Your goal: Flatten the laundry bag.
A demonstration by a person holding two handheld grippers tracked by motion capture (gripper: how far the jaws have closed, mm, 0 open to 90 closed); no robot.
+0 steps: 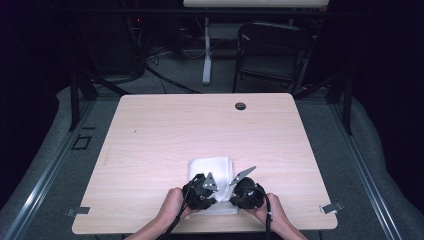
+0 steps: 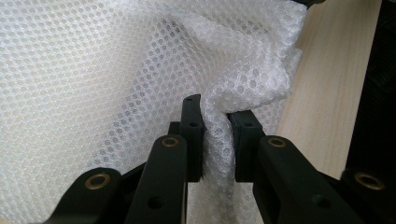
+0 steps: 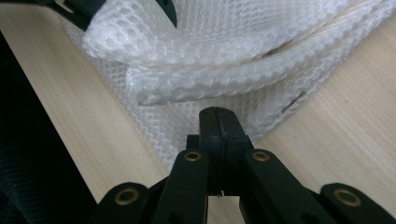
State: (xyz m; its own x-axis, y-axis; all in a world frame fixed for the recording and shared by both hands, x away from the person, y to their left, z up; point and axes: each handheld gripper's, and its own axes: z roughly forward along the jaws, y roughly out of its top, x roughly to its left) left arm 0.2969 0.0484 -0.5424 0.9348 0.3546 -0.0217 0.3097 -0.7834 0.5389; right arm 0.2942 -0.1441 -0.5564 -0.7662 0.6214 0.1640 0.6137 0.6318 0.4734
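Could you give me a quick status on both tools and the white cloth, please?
Left tool shut on a raised fold of the white cloth. Right tool shut at the cloth's edge; grip unclear. Table around it bare.

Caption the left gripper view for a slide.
Left gripper pinching a raised fold of white mesh cloth between its black jaws, pale wooden table alongside.
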